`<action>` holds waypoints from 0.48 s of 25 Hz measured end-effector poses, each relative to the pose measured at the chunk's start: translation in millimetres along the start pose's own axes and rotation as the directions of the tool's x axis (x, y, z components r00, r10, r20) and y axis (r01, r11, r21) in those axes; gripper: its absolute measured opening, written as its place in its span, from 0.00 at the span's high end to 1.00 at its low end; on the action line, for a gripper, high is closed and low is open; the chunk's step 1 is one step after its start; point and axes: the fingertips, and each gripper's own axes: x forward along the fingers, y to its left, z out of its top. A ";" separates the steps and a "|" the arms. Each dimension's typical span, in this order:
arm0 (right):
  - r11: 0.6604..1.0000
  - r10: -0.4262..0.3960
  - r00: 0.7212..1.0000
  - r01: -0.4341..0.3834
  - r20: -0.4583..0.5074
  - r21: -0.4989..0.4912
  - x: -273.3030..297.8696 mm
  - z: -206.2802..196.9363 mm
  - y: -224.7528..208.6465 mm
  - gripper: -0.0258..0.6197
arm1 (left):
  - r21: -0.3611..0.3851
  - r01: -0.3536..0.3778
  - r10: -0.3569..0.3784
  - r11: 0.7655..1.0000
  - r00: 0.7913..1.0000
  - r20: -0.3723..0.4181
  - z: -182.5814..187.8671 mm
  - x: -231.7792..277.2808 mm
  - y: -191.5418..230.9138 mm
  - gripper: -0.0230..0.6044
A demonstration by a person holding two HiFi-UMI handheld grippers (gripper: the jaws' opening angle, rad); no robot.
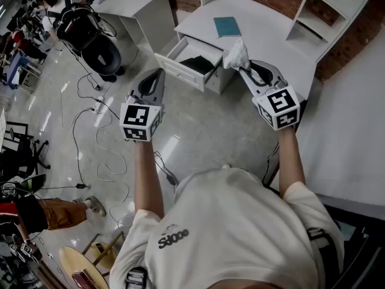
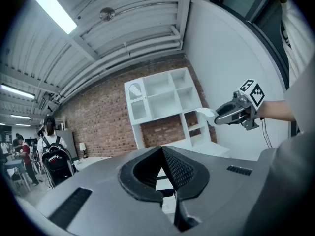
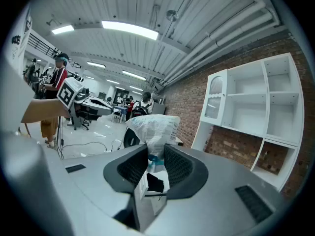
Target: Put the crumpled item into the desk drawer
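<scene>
Upper centre, head view: right tongs are clamping the crumpled item, hanging just right of the open drawer, so the drawer's opening is lying just leftward | left gripper view: left tongs are sitting together, empty | right gripper view: item is bulging above the pads.
</scene>
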 end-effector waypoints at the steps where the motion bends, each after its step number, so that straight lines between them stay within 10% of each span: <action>1: 1.000 -0.002 1.000 0.002 -0.002 0.001 1.6 2.8 4.1 0.80 | 0.001 0.004 -0.004 1.000 1.000 0.000 -0.5 -3.1 3.3 0.93; 12: 0.998 -0.059 0.998 0.060 -0.012 0.027 -0.9 38.0 59.4 0.80 | -0.006 0.048 -0.048 0.999 0.999 0.010 -6.3 -55.9 35.4 0.93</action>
